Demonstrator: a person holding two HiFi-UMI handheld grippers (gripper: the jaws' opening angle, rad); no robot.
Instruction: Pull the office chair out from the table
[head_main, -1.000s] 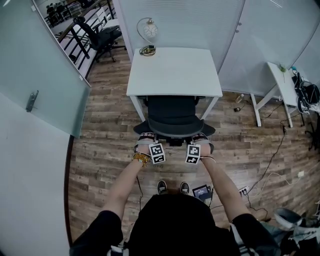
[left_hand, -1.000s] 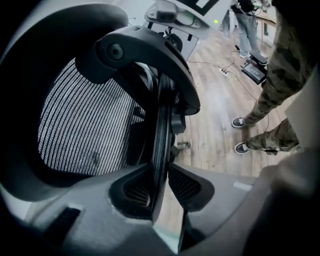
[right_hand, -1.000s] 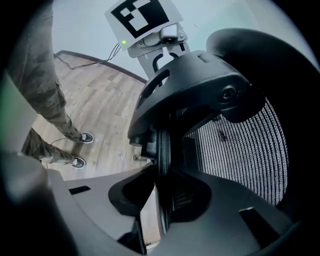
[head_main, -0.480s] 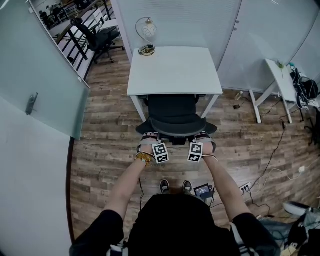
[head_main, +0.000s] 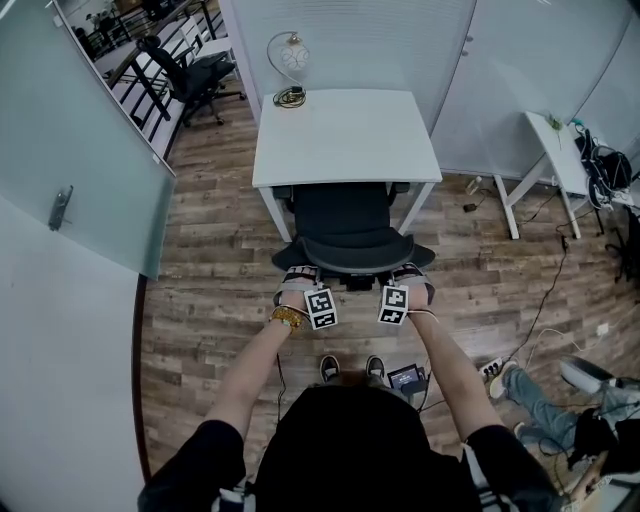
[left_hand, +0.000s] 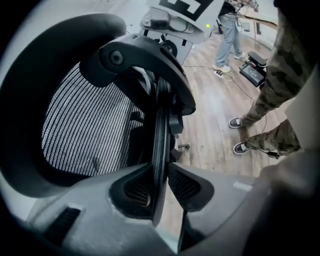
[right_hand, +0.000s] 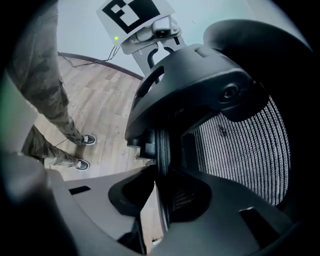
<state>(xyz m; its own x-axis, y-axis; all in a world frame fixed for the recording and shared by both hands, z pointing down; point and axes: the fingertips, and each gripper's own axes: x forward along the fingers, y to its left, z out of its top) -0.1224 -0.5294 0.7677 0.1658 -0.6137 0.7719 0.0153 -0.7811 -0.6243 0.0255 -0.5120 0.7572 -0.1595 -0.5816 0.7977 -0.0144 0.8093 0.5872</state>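
Gripping the chair (head_main: 345, 225) by the top rim of its backrest, your left tongs (left_hand: 161, 175) and right tongs (right_hand: 161, 187) are each clenched on that thin edge, while the seat sits tucked under the table (head_main: 345, 140). If you tug sharply, the narrow rim may slide out of the tongs, or the back may only tilt. Pulling one side harder may swing the chair into a table leg (head_main: 270, 215), and your shoes (head_main: 324, 371) stand close behind it.

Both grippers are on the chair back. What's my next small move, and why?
Probably draw both straight back toward you: the left gripper and right gripper each clamp the back rim of the office chair, whose seat sits partly under the table.
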